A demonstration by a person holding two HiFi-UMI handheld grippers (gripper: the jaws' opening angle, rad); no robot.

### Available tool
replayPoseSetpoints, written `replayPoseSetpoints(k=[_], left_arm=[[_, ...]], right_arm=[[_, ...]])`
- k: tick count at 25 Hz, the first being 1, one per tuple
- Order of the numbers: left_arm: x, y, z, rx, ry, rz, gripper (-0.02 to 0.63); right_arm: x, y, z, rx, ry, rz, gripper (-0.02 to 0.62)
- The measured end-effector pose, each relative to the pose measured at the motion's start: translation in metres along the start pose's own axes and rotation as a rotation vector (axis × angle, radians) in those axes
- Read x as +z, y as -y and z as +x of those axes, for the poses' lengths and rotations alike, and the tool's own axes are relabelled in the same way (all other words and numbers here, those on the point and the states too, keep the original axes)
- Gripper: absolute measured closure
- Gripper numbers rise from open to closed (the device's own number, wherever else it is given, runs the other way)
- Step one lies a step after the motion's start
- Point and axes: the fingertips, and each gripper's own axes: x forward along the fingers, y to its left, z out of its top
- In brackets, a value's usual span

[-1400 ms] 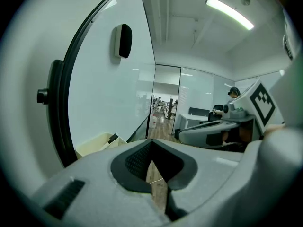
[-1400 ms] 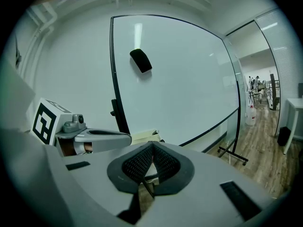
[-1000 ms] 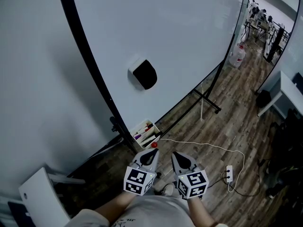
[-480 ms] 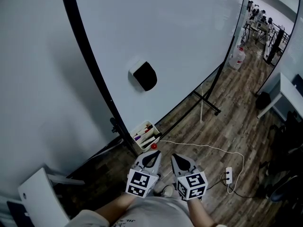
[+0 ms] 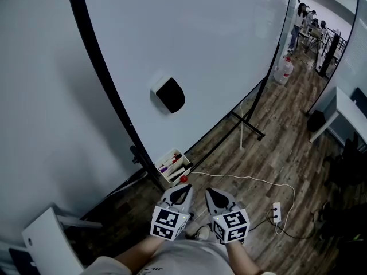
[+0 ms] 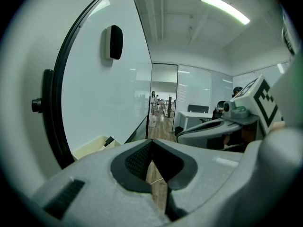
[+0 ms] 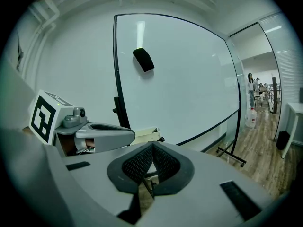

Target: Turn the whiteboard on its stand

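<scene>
Ahead, whiteboard (image 5: 218, 39) black edge (image 5: 112, 93) close; wood floor (image 5: 287, 153) open rightward.

Bright overhead ceiling light (image 6: 225, 7); fisheye distortion; dark vignetted corners.

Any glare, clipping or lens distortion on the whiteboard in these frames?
Head view: the whiteboard frame bows into a curve, with faint ceiling reflections near its top right and no blown-out glare. Left gripper view: heavy fisheye with a black vignette, and the ceiling light is clipped bright. Right gripper view: same vignette, with a pale light streak reflected above the eraser.
</scene>
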Motion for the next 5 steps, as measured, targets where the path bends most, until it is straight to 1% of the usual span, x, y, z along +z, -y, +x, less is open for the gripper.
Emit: replayPoseSetpoints(k=[5], left_arm=[[0.0000, 0.0034, -0.0018, -0.004, -0.005, 0.005, 0.595]], right_arm=[[0.0001, -0.0022, -0.0035, 0.004, -0.003, -0.005, 0.590]])
